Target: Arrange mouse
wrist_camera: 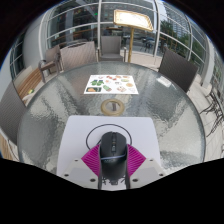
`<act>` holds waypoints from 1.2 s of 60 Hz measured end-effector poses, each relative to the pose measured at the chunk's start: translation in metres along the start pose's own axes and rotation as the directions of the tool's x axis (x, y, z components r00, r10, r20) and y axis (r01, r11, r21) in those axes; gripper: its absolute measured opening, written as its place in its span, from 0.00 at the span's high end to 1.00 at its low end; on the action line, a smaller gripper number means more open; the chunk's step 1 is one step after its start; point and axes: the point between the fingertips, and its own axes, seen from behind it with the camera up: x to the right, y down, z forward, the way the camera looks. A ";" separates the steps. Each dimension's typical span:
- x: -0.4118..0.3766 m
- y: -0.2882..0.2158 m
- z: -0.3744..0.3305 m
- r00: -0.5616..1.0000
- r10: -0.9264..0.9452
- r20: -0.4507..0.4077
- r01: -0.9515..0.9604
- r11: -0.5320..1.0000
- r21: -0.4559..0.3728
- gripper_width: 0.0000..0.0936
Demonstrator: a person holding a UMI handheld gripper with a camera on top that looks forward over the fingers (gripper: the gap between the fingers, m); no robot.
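Two pink-padded fingers of the gripper (112, 168) close snugly on a black mouse (113, 150), holding it over a white mat (80, 135) on the round glass table (50, 110).

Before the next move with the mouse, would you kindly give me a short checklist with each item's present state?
1. Mouse sits between the tongs: ok.
2. Both pads pressing on the mouse: cannot tell; the magenta pads flank it closely.
3. Mouse rests on the white mat: ok.
4. Glass table ahead of the mat is free for sliding: ok.
5. Printed sheet lies well beyond the mouse, out of the way: ok.
6. Mouse cable: cannot tell; none visible.
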 end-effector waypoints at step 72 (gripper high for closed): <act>-0.060 -0.038 -0.308 0.997 0.033 -0.072 -0.011 0.960 0.279 0.20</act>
